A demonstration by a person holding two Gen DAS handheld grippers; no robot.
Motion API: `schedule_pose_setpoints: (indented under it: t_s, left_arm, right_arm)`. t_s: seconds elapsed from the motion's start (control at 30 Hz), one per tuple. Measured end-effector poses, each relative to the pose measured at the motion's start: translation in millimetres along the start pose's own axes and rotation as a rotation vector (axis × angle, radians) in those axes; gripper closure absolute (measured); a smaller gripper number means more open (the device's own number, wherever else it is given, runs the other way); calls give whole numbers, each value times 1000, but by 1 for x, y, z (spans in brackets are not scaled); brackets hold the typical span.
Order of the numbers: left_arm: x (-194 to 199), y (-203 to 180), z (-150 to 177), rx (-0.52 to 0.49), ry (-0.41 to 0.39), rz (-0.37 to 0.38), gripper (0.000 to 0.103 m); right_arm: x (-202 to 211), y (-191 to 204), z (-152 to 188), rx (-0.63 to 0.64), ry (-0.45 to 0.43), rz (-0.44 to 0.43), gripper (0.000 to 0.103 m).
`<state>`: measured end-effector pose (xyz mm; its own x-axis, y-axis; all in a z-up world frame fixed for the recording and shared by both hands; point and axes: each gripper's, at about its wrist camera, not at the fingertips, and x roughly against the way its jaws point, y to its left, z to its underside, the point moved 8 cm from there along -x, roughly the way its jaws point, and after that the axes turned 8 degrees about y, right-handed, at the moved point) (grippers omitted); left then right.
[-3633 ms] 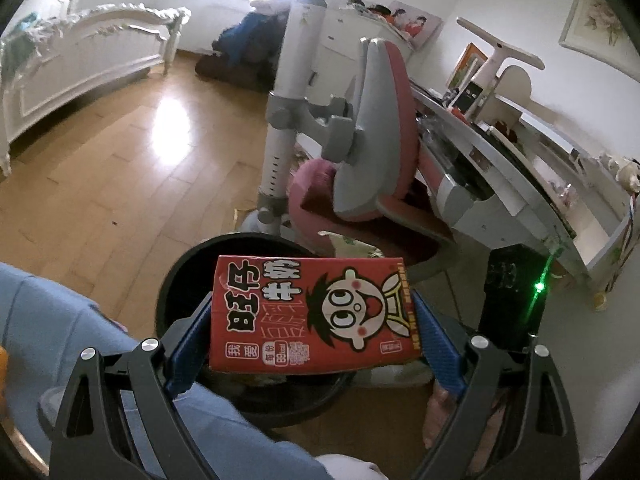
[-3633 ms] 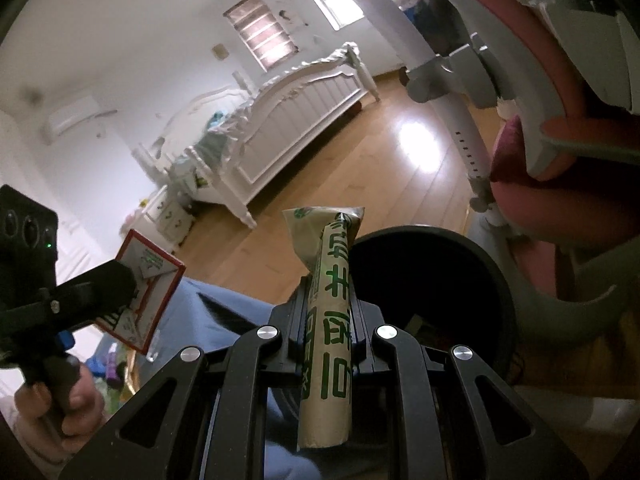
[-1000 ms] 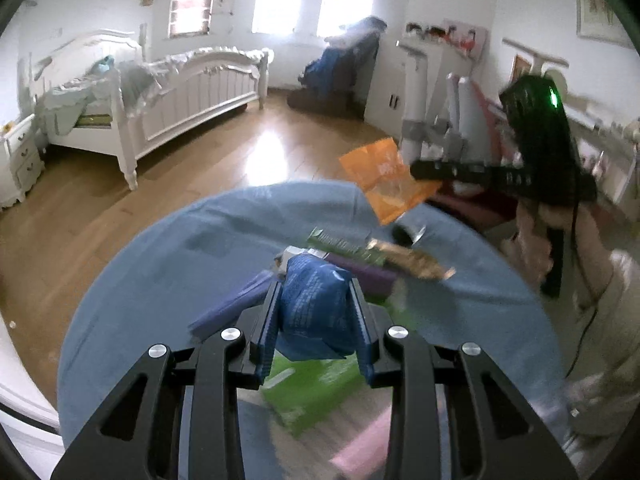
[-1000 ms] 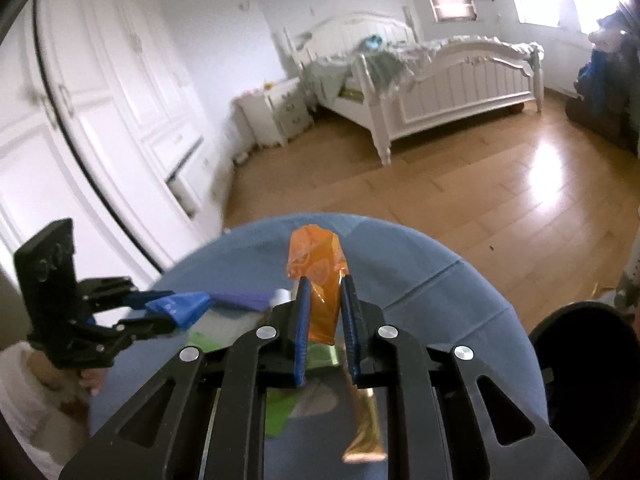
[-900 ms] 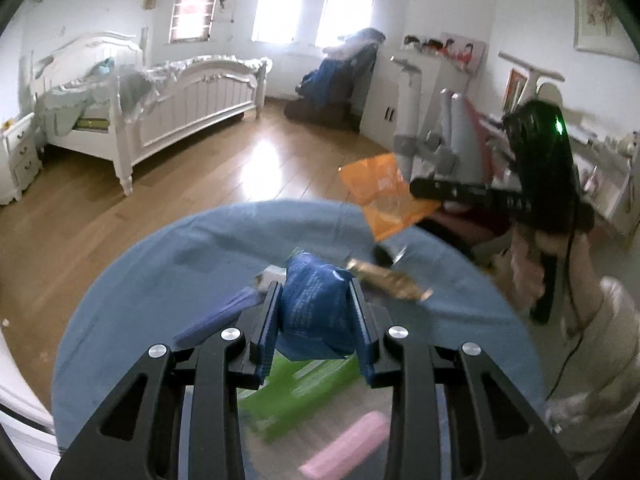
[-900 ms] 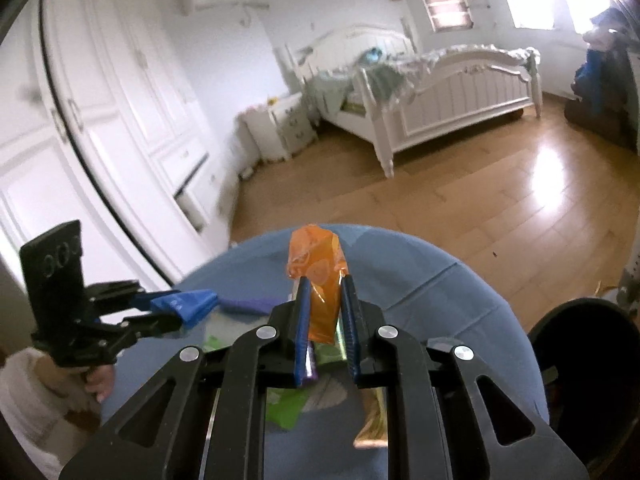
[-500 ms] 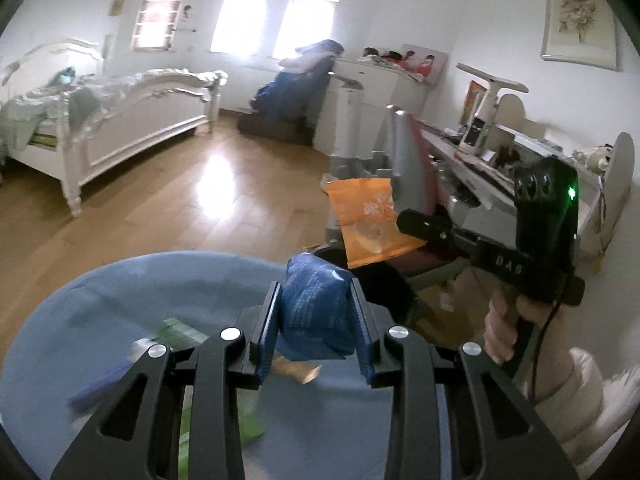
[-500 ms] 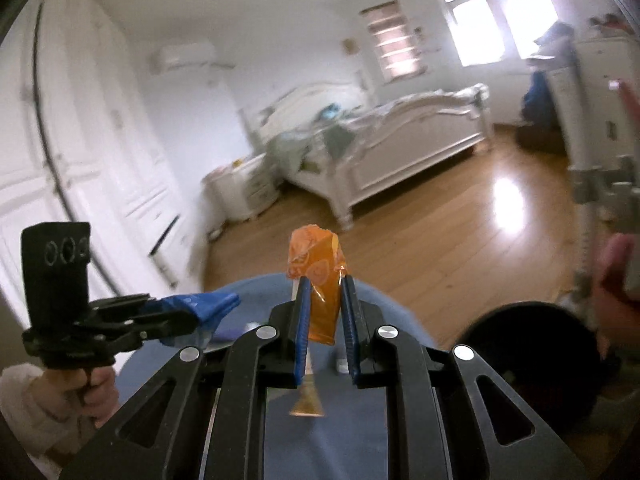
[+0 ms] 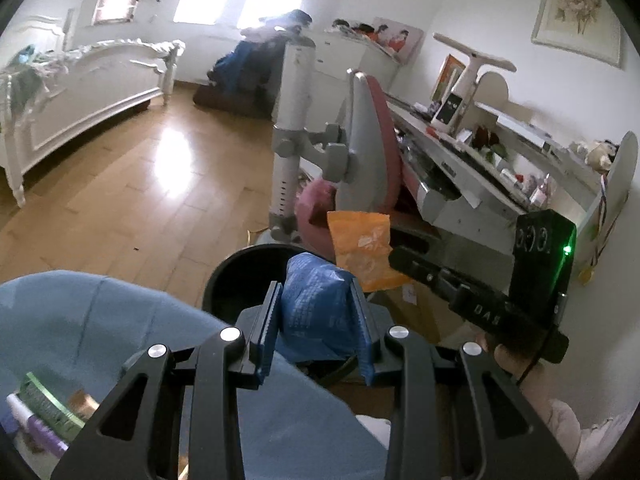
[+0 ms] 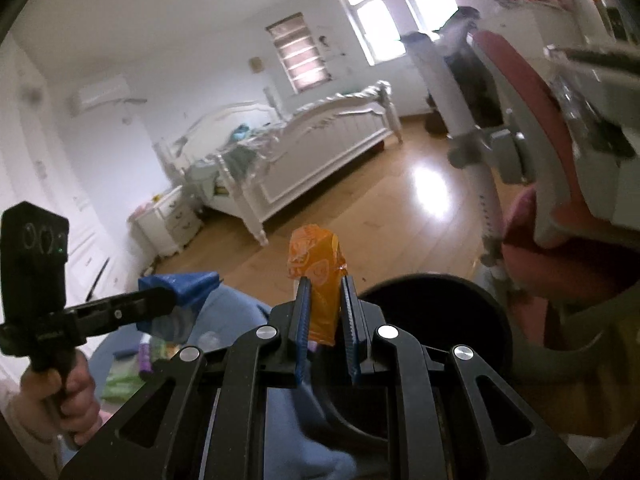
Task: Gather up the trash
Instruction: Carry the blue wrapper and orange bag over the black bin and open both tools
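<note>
Carrying trash to the black bin beside the blue table, left gripper clamped on a blue wrapper, right gripper pinching an orange wrapper; light wrappers released early could flutter past the rim onto the floor.

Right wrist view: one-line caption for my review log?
Right gripper clamps an orange wrapper near the black bin.

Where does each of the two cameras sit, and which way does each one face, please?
Left wrist: on the left claw, facing the black bin, chair and desk; its blue wrapper fills the middle.
Right wrist: on the right claw, facing the bed; its orange wrapper is gripped, and a hand shows.
Shared: bin, both wrappers, each other's claw.
</note>
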<state>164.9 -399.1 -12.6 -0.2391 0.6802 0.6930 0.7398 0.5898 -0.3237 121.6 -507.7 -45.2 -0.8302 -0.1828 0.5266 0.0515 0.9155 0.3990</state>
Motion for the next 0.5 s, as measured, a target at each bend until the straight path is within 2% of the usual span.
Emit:
schedule_pose_setpoints:
  t_s: [0.33,0.43,0.5]
  left_arm:
    - [-52,-5,1,-3,81,20,69]
    - [-69,-7,-3,-1,99,28,67]
    - [-78,-7,-4,-5,117,18,62]
  right_arm:
    - [-22,-42,10,-62,31,10,87]
    - [-29,-53,8,-76,40,16,87]
    - [-34,-61,9,-94,52,27,86]
